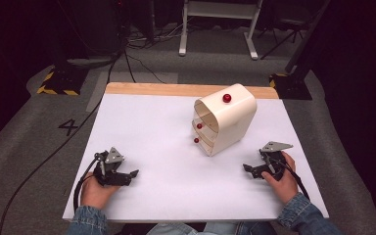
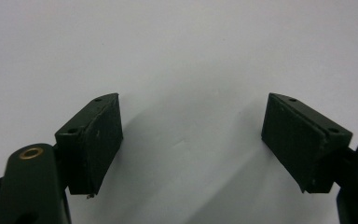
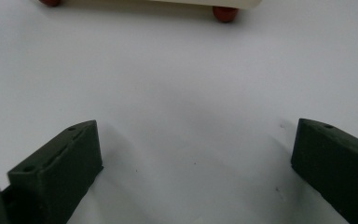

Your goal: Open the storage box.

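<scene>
While both grippers are resting on the white table [image 1: 176, 122] with nothing between their jaws, the work in hand is looking like a reach toward the cream cabinet [image 1: 227, 120], which is sitting right of centre in the high view, toward the upper part of the tabletop, with its open front turned toward the lower left. The left gripper [image 1: 133, 174] is lying at the lower left of that frame, well apart from the cabinet, and in its own view its jaws are standing wide apart over bare table. The right gripper [image 1: 246, 168] is lying at the lower right, nearer the cabinet, jaws likewise spread; its own view is catching the cabinet's base and a red foot [image 3: 224, 13] at the top edge. To do the reach well, I judge the right gripper should be going in low and level with its jaws kept open, squaring up to a red knob [image 1: 199, 126] before closing, while the left is coming across to steady the light shell. The cabinet's interior is mostly shadowed, its drawers are hard to count, and its far side is hidden; the knob [image 1: 226, 98] on top is clear.
</scene>
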Available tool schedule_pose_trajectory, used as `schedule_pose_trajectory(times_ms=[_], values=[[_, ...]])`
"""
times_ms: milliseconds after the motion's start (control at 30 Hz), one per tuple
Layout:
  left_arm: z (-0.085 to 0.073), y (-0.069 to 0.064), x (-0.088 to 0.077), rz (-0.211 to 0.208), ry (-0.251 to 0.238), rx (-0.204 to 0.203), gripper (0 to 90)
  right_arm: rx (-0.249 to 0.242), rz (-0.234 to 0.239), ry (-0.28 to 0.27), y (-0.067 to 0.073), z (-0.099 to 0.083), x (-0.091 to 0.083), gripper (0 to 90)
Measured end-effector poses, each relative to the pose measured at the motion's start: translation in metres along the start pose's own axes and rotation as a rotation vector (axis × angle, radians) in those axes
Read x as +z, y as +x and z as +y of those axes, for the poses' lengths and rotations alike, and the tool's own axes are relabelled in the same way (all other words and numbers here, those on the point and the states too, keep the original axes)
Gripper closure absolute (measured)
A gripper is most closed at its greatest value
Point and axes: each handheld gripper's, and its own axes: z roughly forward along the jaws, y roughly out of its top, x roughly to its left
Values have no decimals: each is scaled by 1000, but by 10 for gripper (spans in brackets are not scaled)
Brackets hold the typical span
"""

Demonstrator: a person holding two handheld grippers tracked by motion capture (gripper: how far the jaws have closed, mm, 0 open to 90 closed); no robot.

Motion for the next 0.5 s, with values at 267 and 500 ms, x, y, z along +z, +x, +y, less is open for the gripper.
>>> schedule_pose_trajectory(times_ms=[267, 500], values=[[12, -6, -7, -10, 36, -49, 297, 0, 0, -1, 0, 0, 0, 15], [28, -14, -29, -56, -73, -59, 307, 0, 1, -1, 0, 0, 0, 15]])
